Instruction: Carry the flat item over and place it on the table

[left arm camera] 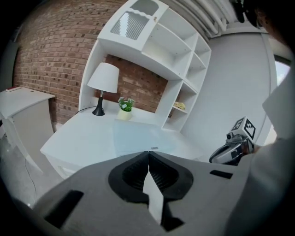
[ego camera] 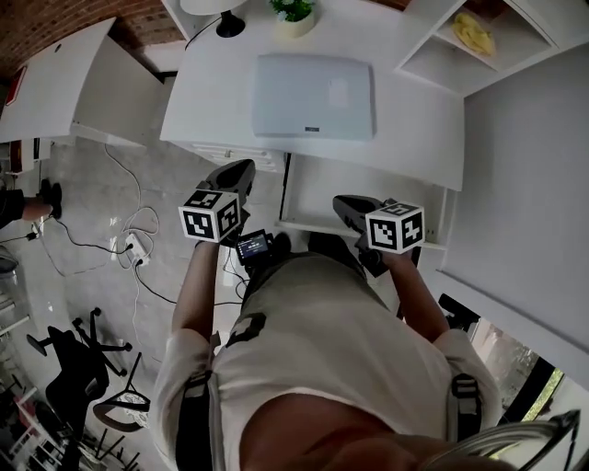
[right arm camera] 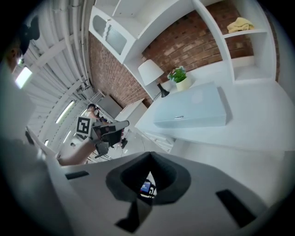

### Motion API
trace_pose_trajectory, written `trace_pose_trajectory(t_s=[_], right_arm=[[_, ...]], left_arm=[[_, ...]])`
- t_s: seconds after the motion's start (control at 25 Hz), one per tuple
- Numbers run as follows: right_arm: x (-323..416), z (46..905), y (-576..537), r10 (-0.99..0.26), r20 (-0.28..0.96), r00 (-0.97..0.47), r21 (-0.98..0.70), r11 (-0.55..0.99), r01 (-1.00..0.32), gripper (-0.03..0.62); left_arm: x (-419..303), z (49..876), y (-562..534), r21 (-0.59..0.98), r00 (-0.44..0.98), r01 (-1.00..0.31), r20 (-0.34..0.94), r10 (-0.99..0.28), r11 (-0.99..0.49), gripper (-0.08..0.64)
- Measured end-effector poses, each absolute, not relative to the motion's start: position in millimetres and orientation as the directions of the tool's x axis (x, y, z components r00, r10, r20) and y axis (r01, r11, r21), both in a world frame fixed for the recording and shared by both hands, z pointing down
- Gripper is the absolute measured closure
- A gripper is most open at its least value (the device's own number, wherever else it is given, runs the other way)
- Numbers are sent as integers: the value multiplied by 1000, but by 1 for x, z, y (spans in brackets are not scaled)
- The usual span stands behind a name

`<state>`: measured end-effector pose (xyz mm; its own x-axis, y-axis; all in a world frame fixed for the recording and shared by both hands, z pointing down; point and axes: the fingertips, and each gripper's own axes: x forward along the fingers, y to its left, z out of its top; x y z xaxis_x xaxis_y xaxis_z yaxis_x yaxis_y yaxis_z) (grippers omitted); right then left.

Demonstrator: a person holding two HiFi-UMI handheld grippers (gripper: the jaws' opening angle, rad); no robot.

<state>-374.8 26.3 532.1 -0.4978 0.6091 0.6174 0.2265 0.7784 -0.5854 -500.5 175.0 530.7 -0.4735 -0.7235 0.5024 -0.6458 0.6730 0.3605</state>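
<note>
A flat pale-blue rectangular item [ego camera: 315, 95] lies on the white table [ego camera: 212, 101], with its long side toward me. The left gripper view shows it too [left arm camera: 138, 136], and so does the right gripper view [right arm camera: 193, 110]. My left gripper [ego camera: 242, 171] hangs just short of the table's front edge, left of the item, shut and holding nothing. My right gripper [ego camera: 342, 204] is lower and to the right, below the table edge, also shut and holding nothing. Both point toward the table. Each gripper shows in the other's view: the right gripper [left arm camera: 230, 147] and the left gripper [right arm camera: 108, 131].
A white lamp [ego camera: 225, 18] and a small potted plant [ego camera: 293, 14] stand at the table's back. A white shelf unit [ego camera: 442, 55] on the right holds a yellow thing [ego camera: 472, 32]. A second white table [ego camera: 55, 83] is at left. Cables [ego camera: 129, 244] and an office chair [ego camera: 83, 359] are on the floor.
</note>
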Motion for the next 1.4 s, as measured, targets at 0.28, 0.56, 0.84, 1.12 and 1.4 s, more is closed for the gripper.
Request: trace_pose_trajectory(t_s=[0.28, 0.56, 0.84, 1.12, 1.4], right_arm=[[-455, 543, -60, 506, 600, -619, -568, 815, 115, 581], [-534, 562, -139, 325, 638, -698, -461, 887, -8, 564], [-569, 625, -143, 352, 727, -590, -483, 872, -75, 270], [-577, 656, -138, 379, 740, -555, -507, 857, -91, 268], [-581, 662, -138, 433, 681, -590, -603, 790, -116, 248]], left_arm=[[-581, 556, 153, 437, -480, -557, 525, -703, 706, 394], [-630, 606, 132, 439, -397, -527, 629, -668, 727, 206], [-653, 642, 129, 474, -375, -454, 666, -645, 754, 195], [-650, 664, 127, 586, -362, -387, 614, -702, 712, 196], [-650, 669, 127, 680, -424, -289, 540, -727, 673, 196]])
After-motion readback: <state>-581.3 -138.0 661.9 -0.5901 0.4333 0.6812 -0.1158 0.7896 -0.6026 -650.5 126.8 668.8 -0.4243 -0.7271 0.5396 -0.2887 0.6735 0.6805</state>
